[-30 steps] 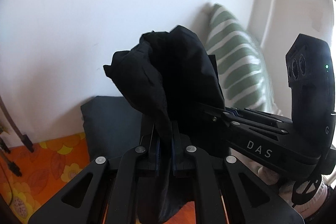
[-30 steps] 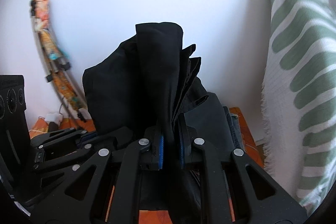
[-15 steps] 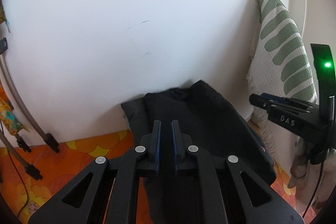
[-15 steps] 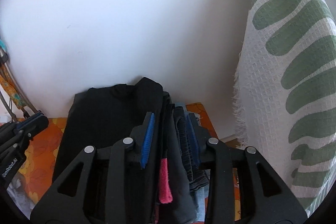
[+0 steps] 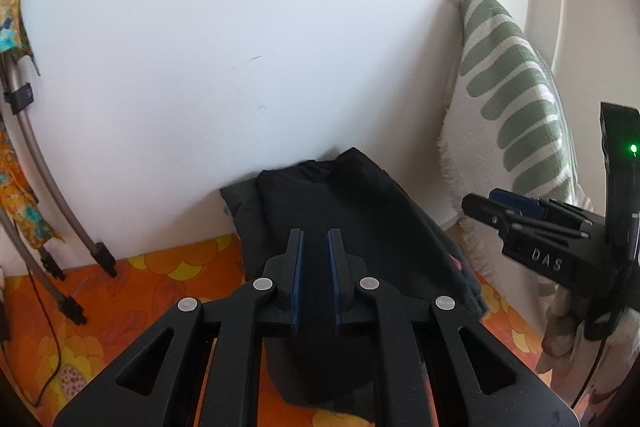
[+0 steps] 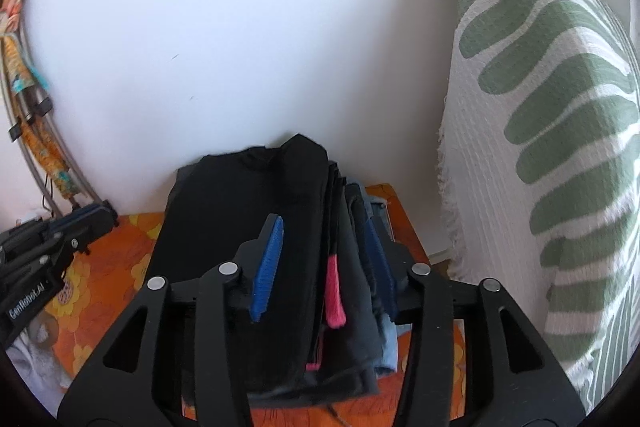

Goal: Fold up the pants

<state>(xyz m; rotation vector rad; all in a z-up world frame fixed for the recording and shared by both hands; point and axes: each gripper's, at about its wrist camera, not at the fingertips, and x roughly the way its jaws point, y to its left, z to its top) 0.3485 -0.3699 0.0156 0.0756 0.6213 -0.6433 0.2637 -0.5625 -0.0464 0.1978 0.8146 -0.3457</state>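
Observation:
The black pants (image 5: 360, 219) lie folded on top of a stack of folded clothes (image 6: 360, 267) against the white wall. My left gripper (image 5: 316, 247) is open a little and empty, just above the near end of the pants. My right gripper (image 6: 324, 231) is open wide and empty over the stack's right side. The pants show in the right wrist view (image 6: 248, 219) as the top layer. The right gripper shows in the left wrist view (image 5: 520, 219), and the left gripper in the right wrist view (image 6: 60, 239).
The stack sits on an orange flowered cloth (image 5: 140, 291). A green-and-white striped cushion (image 6: 540, 107) leans at the right. Metal tubing (image 5: 48, 187) with patterned fabric leans on the wall at the left. A pink strip (image 6: 334, 291) and light blue fabric (image 6: 386, 339) lie lower in the stack.
A second ago both grippers held the bunched black pants up. The pants now lie on the stack. Both grippers have let go and opened, and drawn back slightly.

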